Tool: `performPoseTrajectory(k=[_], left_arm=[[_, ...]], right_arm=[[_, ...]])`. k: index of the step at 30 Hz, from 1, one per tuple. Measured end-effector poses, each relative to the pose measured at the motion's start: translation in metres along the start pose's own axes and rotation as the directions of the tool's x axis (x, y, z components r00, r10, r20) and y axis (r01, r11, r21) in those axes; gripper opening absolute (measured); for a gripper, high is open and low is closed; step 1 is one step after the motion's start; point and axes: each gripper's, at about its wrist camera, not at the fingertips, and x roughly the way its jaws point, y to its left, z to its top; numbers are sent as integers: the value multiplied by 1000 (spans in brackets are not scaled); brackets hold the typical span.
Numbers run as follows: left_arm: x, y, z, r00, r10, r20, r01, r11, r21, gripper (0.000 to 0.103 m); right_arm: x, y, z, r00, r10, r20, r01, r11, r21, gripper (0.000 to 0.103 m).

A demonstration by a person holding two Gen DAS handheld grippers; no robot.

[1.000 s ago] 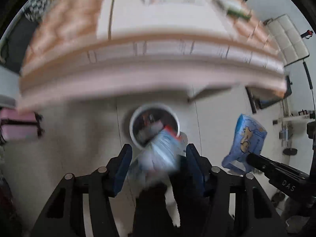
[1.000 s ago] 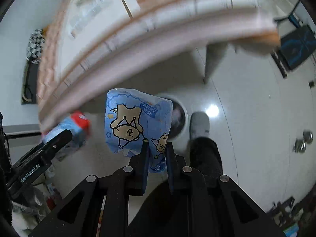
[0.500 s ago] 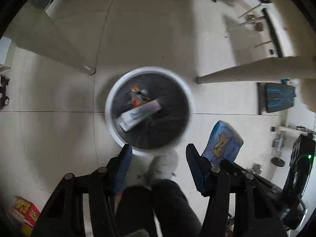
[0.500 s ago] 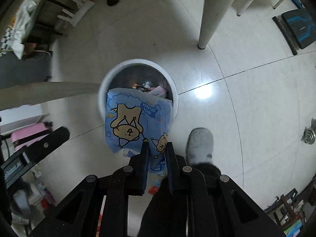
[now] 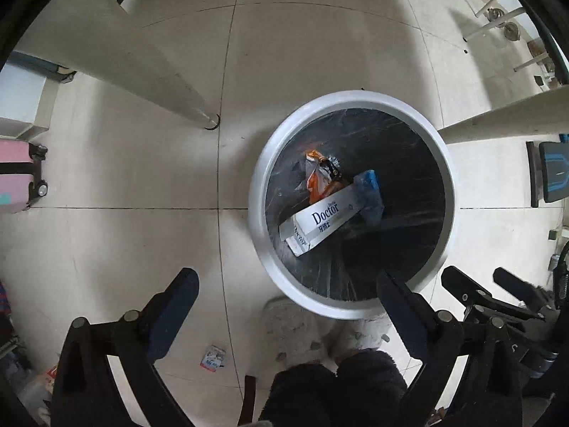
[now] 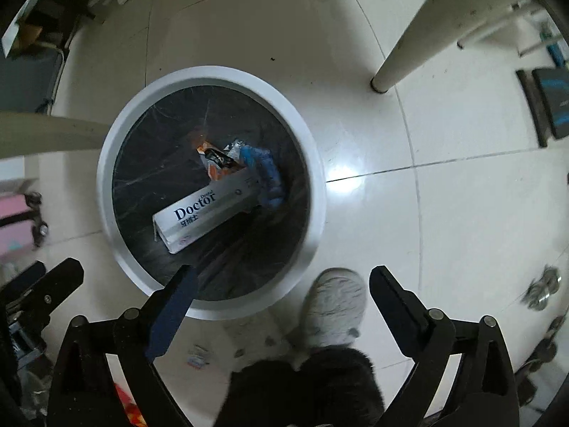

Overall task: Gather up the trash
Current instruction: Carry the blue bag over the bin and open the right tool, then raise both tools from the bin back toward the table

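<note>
Both claws, left claw (image 5: 284,306) and right claw (image 6: 284,295), are opening, nothing between them, above the bin (image 5: 350,311). The drop step is judged done; next, scrap (image 5: 212,357) on the near floor must be picked.

The bin's (image 5: 350,313) mouth lies open above the trash; table legs (image 5: 170,82) stand at ten and three o'clock, slippers (image 5: 295,323) at six.

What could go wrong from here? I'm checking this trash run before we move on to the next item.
1. A small packet lies on the floor beside the bin, near the person's slippers; it could be missed or stepped on.
2. The long Doctor box leans tilted on the other wrappers, so it may block later items from settling.
3. The left tongs and right tongs, both empty with jaws opening, hang low near the rim and might knock the bin.
</note>
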Motion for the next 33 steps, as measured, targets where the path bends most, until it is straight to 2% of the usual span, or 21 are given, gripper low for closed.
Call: performPoseTrajectory(k=[8, 14, 21, 27, 33], left_arm=[[-25, -3, -6, 999, 29, 25, -29, 999, 12, 102], [-57, -3, -9, 998, 43, 51, -44, 999, 19, 102], [-97, -6, -19, 997, 27, 72, -28, 1000, 13, 102], [-139, -4, -33, 996, 18, 84, -19, 1000, 14, 102], [-201, 0, -53, 994, 3, 105, -5, 1000, 15, 102]], right_arm=[[-37, 4, -5, 998, -58, 35, 60, 997, -54, 100], [-82, 3, -7, 996, -56, 73, 61, 996, -63, 100], [-135, 10, -18, 993, -44, 108, 54, 994, -95, 100], [-185, 16, -33, 992, -33, 123, 48, 991, -121, 100], [-256, 21, -56, 991, -9, 133, 25, 992, -120, 100]])
